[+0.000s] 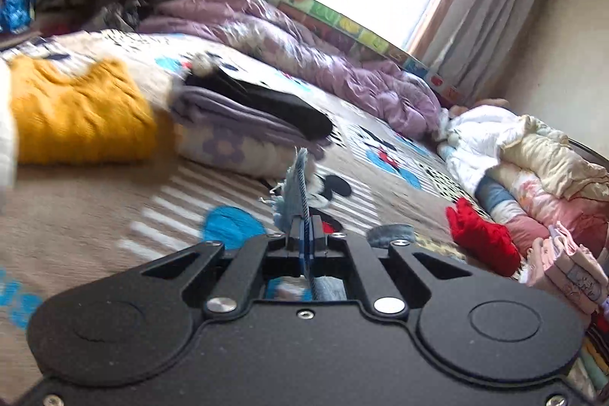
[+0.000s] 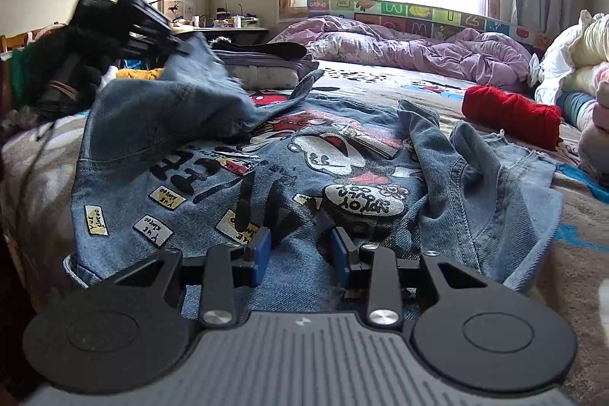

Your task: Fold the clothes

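Observation:
A blue denim jacket [image 2: 289, 170] with cartoon prints and patches lies spread on the bed, its back up. My left gripper [image 2: 179, 46] is shut on the jacket's left sleeve and holds it lifted above the bed. In the left wrist view the left gripper [image 1: 306, 234] pinches a frayed denim edge [image 1: 295, 185] between its blue pads. My right gripper [image 2: 300, 250] hovers low over the jacket's near hem, open, with nothing between its fingers. The right sleeve [image 2: 495, 170] lies crumpled to the right.
A folded stack [image 1: 243, 109] of purple and black clothes and a mustard sweater [image 1: 76, 109] sit at the far left of the bed. A red garment [image 2: 510, 117], a pile of unfolded laundry [image 1: 533, 155] and a purple duvet [image 2: 411, 44] lie to the right and behind.

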Demonstrator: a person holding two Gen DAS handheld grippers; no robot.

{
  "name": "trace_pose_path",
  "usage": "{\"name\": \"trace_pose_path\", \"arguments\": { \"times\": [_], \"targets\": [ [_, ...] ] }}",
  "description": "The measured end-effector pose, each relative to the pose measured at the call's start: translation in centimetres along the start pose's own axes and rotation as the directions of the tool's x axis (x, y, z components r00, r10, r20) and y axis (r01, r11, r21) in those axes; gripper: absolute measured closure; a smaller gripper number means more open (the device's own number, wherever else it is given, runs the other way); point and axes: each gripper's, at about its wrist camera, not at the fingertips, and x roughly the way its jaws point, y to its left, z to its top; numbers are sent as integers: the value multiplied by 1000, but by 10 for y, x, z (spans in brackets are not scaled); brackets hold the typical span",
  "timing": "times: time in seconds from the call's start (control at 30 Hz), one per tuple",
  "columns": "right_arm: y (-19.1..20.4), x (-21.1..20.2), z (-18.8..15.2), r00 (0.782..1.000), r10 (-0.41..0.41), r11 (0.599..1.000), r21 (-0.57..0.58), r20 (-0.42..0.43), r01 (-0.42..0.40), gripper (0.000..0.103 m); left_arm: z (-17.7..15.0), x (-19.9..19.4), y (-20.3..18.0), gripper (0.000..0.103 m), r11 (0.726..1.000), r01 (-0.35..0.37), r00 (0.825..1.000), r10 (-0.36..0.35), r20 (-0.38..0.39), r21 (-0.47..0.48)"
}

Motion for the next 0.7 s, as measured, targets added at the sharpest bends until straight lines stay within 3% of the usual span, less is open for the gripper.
{"name": "trace_pose_path", "arguments": {
  "times": [0.43,0.6,0.7],
  "targets": [
    [14,-1,1,998,-62,996,-71,-13,61,66,-6,-81,61,103,990,-129,985,135,108,-63],
    [19,-2,0,997,-81,992,-94,-19,79,66,-15,-99,77,103,982,-147,981,160,108,-115],
    [21,-3,0,996,-90,990,-114,-20,87,66,-25,-100,90,103,971,-202,974,212,77,-124]
  ]
}}
